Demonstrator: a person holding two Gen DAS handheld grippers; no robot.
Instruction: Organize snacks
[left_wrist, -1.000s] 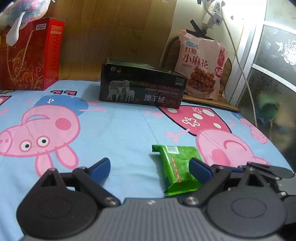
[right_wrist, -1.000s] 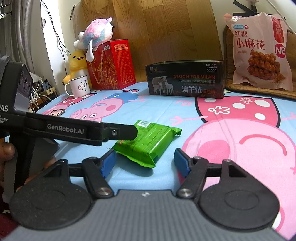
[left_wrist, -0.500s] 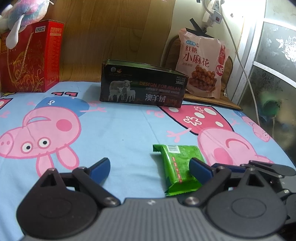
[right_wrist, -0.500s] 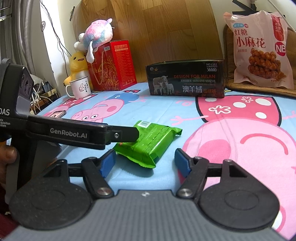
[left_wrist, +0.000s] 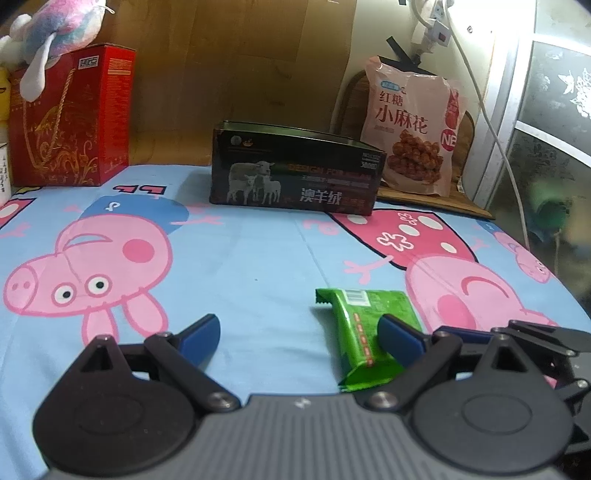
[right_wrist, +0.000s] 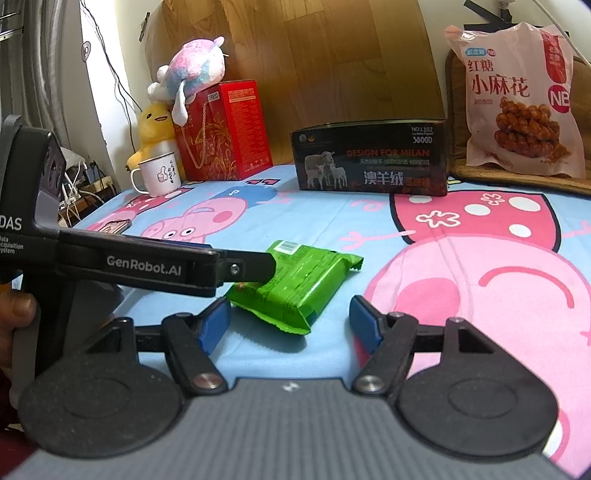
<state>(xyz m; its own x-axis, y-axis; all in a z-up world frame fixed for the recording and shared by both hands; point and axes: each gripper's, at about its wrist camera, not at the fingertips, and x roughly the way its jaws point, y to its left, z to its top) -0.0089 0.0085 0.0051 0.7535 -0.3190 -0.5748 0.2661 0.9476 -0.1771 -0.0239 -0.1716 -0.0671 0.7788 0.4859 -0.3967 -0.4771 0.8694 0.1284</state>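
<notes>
A small green snack packet lies flat on a blue cartoon-pig bedsheet, well in front of a black open-topped box printed with sheep. The packet is sealed, with crimped ends and a white barcode label at the end nearer the box. A large pink snack bag, picturing brown twisted pastries, stands upright just behind and beside the box.

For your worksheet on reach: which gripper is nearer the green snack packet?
Hard to call; perhaps the left. The left gripper has one finger against the green snack packet; the right gripper straddles its near end, open.
</notes>
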